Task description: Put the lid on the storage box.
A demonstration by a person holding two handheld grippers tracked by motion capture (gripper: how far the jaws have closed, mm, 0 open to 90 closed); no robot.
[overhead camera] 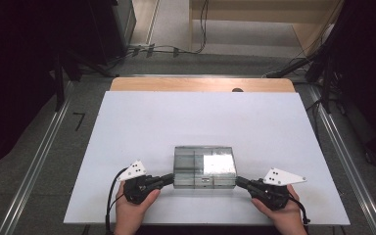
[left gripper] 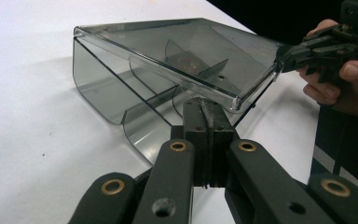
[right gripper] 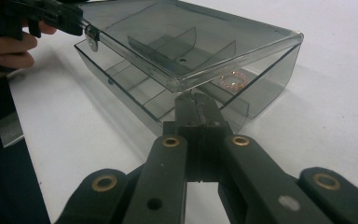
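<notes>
A smoky clear plastic box (overhead camera: pixel 204 167) with inner dividers sits near the front of the white board (overhead camera: pixel 200 117). Its lid (left gripper: pixel 182 46) is raised at the front, leaving a gap above the box body. My left gripper (overhead camera: pixel 171 177) is shut, its tips (left gripper: pixel 208 105) right under the lid's near left corner. My right gripper (overhead camera: pixel 237 181) is shut too, its tips (right gripper: pixel 196 98) against the lid's near right corner. Each gripper view also shows the other gripper at the far corner: the right one (left gripper: pixel 282 58) and the left one (right gripper: pixel 81 25). A small beaded ring (right gripper: pixel 233 80) lies inside the box.
The white board lies on a wooden tabletop (overhead camera: pixel 200 84) whose far edge shows behind it. Metal rails (overhead camera: pixel 39 156) run along the floor on both sides, with cables (overhead camera: pixel 166 49) at the back. Bare board stretches beyond and beside the box.
</notes>
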